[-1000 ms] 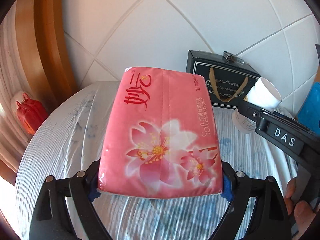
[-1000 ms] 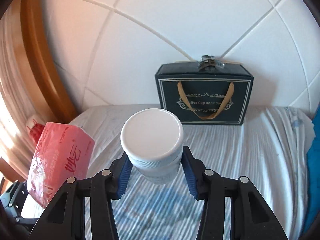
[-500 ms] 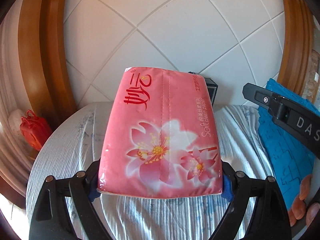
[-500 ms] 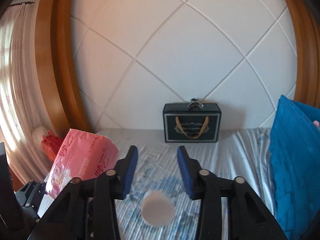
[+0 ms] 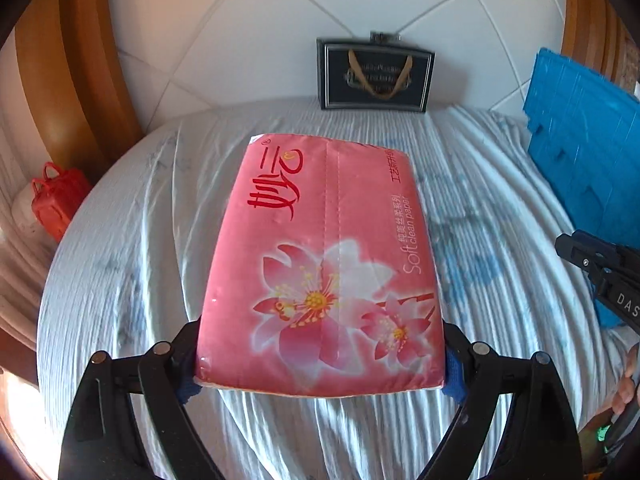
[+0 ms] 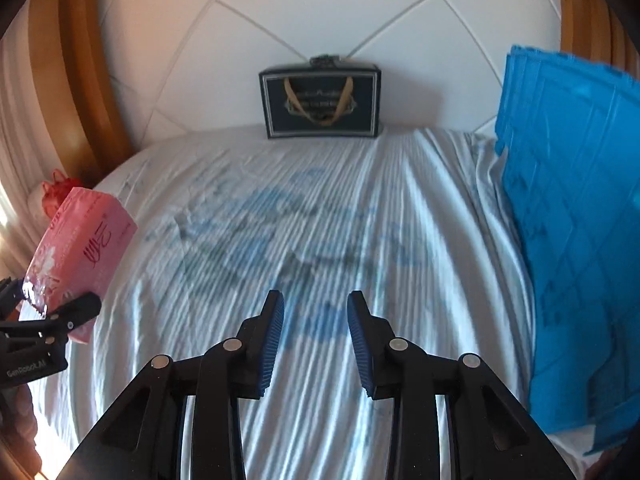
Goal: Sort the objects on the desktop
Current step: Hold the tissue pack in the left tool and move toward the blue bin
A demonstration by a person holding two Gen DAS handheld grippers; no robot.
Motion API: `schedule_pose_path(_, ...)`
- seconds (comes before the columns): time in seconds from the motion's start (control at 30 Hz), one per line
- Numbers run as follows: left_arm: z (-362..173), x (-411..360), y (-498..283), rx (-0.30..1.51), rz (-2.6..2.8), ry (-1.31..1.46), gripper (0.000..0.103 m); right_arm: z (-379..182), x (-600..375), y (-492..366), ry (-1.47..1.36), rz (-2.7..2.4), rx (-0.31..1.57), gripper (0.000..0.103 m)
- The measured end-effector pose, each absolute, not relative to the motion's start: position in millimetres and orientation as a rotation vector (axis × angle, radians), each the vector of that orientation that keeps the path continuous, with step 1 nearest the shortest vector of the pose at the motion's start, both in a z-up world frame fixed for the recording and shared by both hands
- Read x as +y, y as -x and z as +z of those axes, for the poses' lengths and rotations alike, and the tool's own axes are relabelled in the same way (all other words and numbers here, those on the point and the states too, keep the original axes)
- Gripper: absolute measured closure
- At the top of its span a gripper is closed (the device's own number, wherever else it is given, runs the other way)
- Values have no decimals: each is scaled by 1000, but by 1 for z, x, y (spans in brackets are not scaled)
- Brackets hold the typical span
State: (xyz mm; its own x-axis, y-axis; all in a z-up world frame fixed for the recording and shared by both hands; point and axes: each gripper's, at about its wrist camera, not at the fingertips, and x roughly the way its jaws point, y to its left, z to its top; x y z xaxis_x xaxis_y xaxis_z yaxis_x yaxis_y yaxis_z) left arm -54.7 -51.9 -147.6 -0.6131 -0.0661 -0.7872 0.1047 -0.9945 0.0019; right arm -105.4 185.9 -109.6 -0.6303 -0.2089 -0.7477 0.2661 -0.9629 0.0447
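Gift bag (image 6: 320,98) behind tablecloth (image 6: 320,220)

Round table (image 6: 320,208) in a wrinkly white-and-blue striped cloth, pushed up against a white wall (image 6: 320,12) with diagonal tile seams. Curved wooden trim (image 6: 80,60) left of the table, pale curtain (image 5: 16,184) beyond it, warm light coming from that side.

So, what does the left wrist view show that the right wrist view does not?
Only the left wrist view shows the flower print on top of the pink tissue pack, clamped in the left gripper. Only the right wrist view shows the right gripper open and empty. Both show the dark gift bag, blue plastic crate and striped white cloth.
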Motion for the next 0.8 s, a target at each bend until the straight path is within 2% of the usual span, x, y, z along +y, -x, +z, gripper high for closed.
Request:
schedule_pose_path(0.2, -182, -23, 60, 161, -2653, -1415, 13, -133, 192, 129, -1246, -2465, 183, 70)
schedule_pose_path(0.33, -192, 2, 63, 154, -2612, -1457, 13, -139, 192, 136, -1246, -2409, 267, 61)
schedule_pose_path(0.57, -191, 29, 64, 23, -2653, -1522, 13, -157, 218, 128, -1301, -2439, 202, 60)
schedule_pose_path(0.8, -175, 43, 62, -185, -2833, -1548, 13, -142, 239, 66, -1311, -2636, 51, 58)
